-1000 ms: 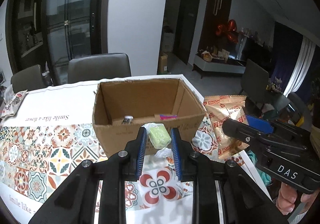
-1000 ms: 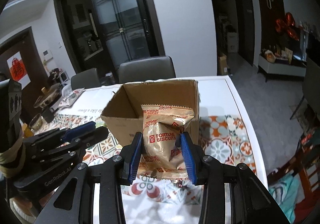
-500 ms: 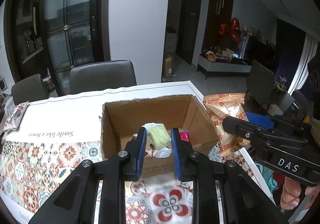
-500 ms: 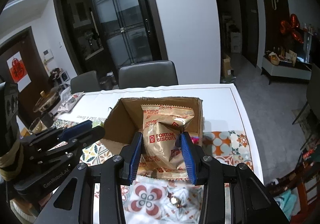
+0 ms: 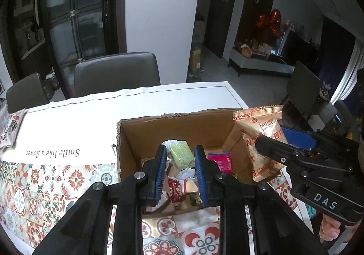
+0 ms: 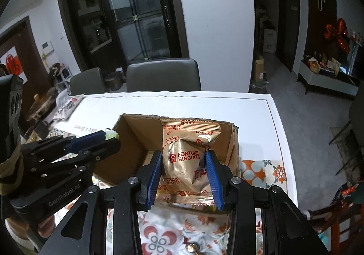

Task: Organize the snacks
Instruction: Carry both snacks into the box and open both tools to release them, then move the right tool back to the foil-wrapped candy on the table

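Observation:
An open cardboard box (image 5: 173, 127) stands on the table and holds several small snack packets. My left gripper (image 5: 179, 157) is shut on a green snack in clear wrap (image 5: 182, 155) and holds it above the box's inside. My right gripper (image 6: 184, 164) is shut on a gold Fortune Biscuits bag (image 6: 186, 152) and holds it over the box's right side (image 6: 234, 145). In the left wrist view the bag (image 5: 261, 139) and the right gripper (image 5: 295, 155) show at the right. In the right wrist view the left gripper (image 6: 100, 141) shows at the left.
The table has a white cloth with a tiled floral pattern (image 5: 45, 177). A printed snack packet (image 5: 10, 127) lies at the far left edge. Grey chairs (image 5: 116, 73) stand behind the table. A wrapped candy (image 6: 193, 248) lies on the cloth in front of the box.
Both grippers have moved forward and higher, from in front of the box to over its opening, each still holding its snack. The box's contents have come into view.

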Demonstrator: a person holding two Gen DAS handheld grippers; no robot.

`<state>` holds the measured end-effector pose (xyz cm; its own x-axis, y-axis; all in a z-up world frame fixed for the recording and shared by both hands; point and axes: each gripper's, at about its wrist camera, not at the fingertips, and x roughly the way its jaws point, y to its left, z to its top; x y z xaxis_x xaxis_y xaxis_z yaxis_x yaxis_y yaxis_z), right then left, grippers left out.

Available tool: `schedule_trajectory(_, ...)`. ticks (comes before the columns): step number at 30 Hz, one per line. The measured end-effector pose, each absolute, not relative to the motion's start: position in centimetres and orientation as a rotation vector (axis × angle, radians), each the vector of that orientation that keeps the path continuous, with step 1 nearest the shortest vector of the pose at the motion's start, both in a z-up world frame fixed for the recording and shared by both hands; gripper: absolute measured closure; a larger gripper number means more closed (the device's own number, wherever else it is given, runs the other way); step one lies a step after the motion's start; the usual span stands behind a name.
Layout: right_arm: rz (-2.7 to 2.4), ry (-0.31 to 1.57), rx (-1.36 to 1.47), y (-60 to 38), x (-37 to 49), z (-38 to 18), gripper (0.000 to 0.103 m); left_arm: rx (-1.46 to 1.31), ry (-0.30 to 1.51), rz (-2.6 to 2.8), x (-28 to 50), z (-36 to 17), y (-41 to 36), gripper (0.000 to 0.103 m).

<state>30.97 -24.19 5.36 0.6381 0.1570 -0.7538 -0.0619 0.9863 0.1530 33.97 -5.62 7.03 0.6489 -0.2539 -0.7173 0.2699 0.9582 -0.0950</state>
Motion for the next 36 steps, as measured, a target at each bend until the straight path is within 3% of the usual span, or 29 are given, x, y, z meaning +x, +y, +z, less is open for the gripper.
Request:
schedule_trajectory(4, 0.124, 0.886, 0.125, -24.1, 32.1, 4.6, 0.061, 0.042, 0.801, -0.249, 34.4, 6.8, -5.3, 0.060)
schedule_trajectory(6, 0.113, 0.892, 0.120, -24.2, 32.2, 4.2, 0.045, 0.049, 0.793, -0.238, 34.2, 6.6, -5.0, 0.058)
schedule_trajectory(7, 0.106, 0.889, 0.122, -24.3, 32.2, 4.1, 0.043, 0.052, 0.790, -0.225, 34.0, 6.6, -4.8, 0.057)
schedule_trajectory(13, 0.088, 0.862, 0.109, -24.1, 29.7, 3.8, 0.042, 0.057, 0.738, -0.180, 30.2, 6.7, -4.0, 0.049)
schedule_trajectory(23, 0.123, 0.790, 0.073, -23.1, 22.8, 3.6, 0.042, 0.056, 0.645, -0.161, 23.1, 6.9, -4.3, 0.045)
schedule_trajectory(36, 0.134, 0.843, 0.093, -23.2, 18.5, 0.0, 0.042, 0.002, 0.771, -0.174, 19.1, 1.4, -4.8, 0.043)
